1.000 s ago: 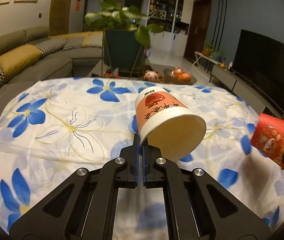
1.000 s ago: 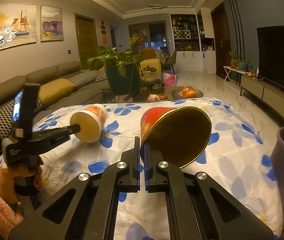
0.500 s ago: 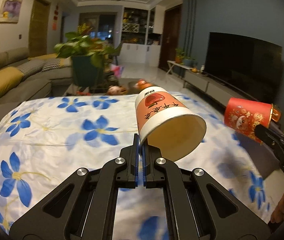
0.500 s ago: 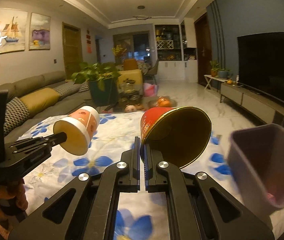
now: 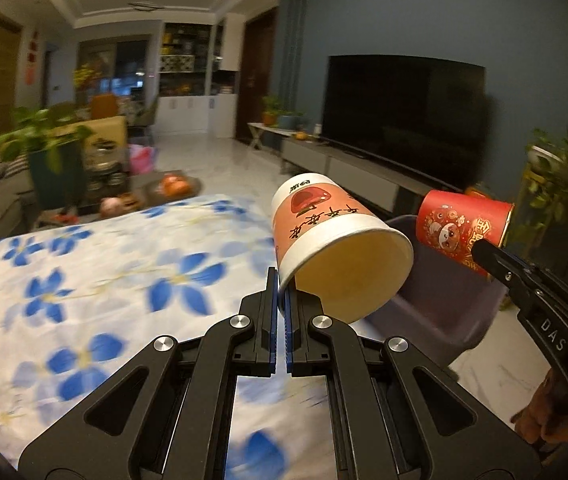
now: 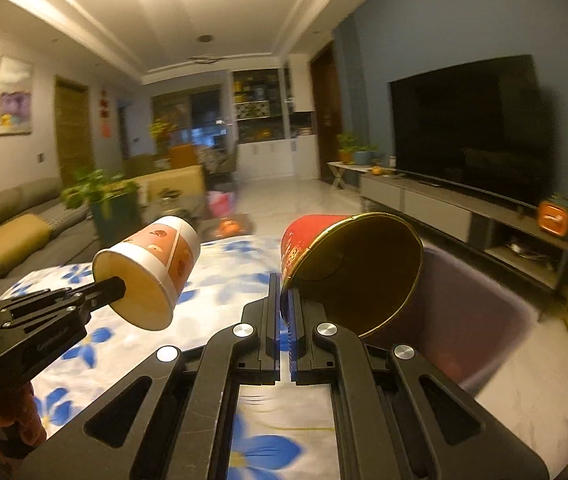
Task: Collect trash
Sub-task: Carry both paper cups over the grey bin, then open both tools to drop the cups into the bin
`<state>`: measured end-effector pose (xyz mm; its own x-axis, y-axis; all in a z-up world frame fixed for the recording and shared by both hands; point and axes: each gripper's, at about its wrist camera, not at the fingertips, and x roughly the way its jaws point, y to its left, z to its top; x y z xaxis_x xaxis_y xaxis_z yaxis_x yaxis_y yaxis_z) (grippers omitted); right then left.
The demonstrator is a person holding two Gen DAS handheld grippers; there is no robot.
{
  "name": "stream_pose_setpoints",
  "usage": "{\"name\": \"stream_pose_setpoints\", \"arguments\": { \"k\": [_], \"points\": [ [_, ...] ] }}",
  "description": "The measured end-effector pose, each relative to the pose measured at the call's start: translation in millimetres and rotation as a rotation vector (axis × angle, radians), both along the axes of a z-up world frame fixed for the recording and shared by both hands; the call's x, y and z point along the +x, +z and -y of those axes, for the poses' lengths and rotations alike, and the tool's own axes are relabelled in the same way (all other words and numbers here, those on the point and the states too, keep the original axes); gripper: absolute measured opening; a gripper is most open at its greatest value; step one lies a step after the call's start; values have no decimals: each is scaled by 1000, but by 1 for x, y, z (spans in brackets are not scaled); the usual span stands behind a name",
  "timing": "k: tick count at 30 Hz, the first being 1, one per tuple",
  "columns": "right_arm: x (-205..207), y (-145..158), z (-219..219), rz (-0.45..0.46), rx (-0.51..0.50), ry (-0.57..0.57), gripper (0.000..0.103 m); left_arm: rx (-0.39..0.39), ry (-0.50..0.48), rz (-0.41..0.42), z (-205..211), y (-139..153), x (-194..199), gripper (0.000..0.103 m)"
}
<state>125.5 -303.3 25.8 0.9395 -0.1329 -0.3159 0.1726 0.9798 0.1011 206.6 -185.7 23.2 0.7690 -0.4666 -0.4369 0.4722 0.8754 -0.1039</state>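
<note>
The left gripper (image 5: 281, 300) is pinching the rim of an orange cup (image 5: 324, 236), jaws clamped on the thin wall, cup tipped with its mouth facing the camera. The right gripper (image 6: 286, 304) is doing the same with a red cup (image 6: 348, 268), jaws closed on its gold-lined rim. Both cups are hanging in the air past the edge of the floral cloth (image 5: 83, 280), just by the purple bin (image 6: 484, 320) on the floor (the red cup looks nearest the bin's opening). Both are paper cups, so likely very light, empty-looking, and easy to crush; a rim pinch is probably the right hold, since squeezing the body would buckle it. A one-wall grip may be letting the cups swing, so the release should come over the bin mouth.
</note>
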Motion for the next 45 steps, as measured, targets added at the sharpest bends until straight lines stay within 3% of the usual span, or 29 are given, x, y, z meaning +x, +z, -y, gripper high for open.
{"name": "stream_pose_setpoints", "arguments": {
  "k": [10,20,22,25,26,28,30,31,32,33,37,41,45],
  "points": [
    [4,-12,45,-17,20,-105,4,-9,-123,-57,79,-20,28,2],
    [11,-20,60,-21,34,-118,4,-16,-181,-79,112,-39,45,2],
    [11,-23,63,-20,36,-126,12,-19,-191,-72,116,-42,46,2],
    [11,-23,67,-20,50,-144,15,-21,-216,-62,119,-46,45,4],
    [11,-23,69,-20,54,-153,17,-15,-218,-64,118,-46,45,9],
    [8,-24,71,-18,67,-166,34,-12,-215,-72,116,-49,45,23],
    [6,-23,72,-14,66,-179,47,-29,-199,-64,108,-48,43,42],
    [4,-23,70,-16,60,-181,51,-33,-186,-57,105,-47,41,48],
    [4,-22,68,-19,53,-183,54,-34,-160,-47,99,-46,39,61],
    [3,-22,64,-26,41,-189,65,-34,-147,-42,96,-44,37,68],
    [-4,-19,49,-9,-4,-203,89,-5,-31,6,65,-42,20,84],
    [-4,-16,31,-15,-52,-189,98,22,78,16,33,-38,6,93],
    [-3,-16,16,-29,-52,-168,97,12,148,39,2,-32,-12,97]
  ]
}}
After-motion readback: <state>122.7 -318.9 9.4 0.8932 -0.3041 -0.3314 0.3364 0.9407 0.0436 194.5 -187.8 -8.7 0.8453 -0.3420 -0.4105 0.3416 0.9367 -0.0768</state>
